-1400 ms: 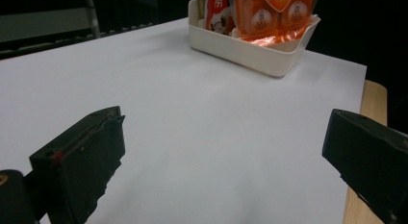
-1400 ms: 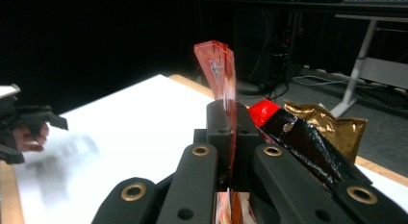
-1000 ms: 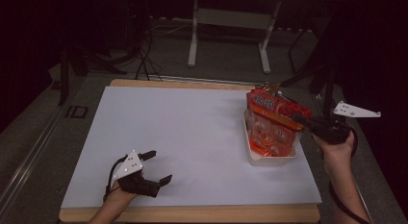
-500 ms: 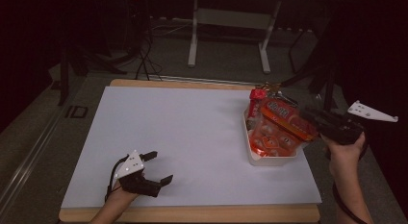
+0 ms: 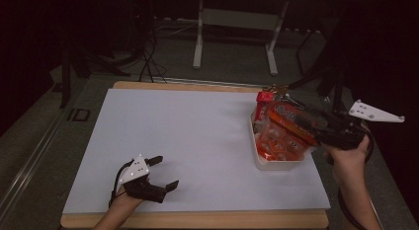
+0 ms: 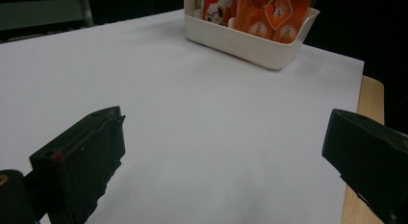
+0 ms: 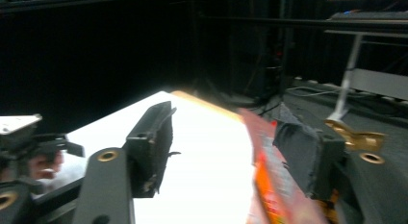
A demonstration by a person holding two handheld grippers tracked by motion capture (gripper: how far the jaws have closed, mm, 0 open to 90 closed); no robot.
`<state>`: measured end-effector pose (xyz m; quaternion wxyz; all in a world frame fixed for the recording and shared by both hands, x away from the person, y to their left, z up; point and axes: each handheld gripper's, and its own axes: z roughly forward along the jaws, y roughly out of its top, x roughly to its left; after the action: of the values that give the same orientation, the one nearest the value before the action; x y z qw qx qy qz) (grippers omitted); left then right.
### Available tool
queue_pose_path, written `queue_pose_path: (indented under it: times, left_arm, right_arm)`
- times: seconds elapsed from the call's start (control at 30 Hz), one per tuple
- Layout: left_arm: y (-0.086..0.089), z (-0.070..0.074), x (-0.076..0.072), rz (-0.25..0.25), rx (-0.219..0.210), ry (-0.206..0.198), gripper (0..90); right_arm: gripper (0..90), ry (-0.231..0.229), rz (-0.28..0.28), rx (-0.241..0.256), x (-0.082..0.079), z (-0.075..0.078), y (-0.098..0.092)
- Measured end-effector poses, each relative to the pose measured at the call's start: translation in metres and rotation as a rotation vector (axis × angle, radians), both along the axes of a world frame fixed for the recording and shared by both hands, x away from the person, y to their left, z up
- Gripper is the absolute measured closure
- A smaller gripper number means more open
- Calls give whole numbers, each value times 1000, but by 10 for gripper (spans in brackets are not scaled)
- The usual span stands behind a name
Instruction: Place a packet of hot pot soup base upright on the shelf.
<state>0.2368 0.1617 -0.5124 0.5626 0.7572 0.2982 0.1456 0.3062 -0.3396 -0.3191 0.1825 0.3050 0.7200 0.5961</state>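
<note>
Fingers [image 7: 308, 156] of right gripper [image 5: 316, 127] parted, orange packet [image 5: 289, 122] beside one, grip unclear; packet now tilted over white tub [image 5: 276, 163]. Left gripper [image 5: 163, 173] wide open, empty, resting on bench [image 5: 188, 131].

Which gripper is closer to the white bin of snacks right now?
Right. The right gripper is over the white bin, at an orange snack pack; the left gripper rests far across the table, open.

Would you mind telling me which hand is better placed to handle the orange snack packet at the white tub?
Right: its tongs are at the orange packet over the tub; the left tongs sit open, far off.
</note>
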Motion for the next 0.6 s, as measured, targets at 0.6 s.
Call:
queue_pose_path:
  times: [0.6]
  left_arm:
    - [2,3,-2,2,-9,-11,18]
  right_arm:
    - [110,54,188,-66,-9,-52,70]
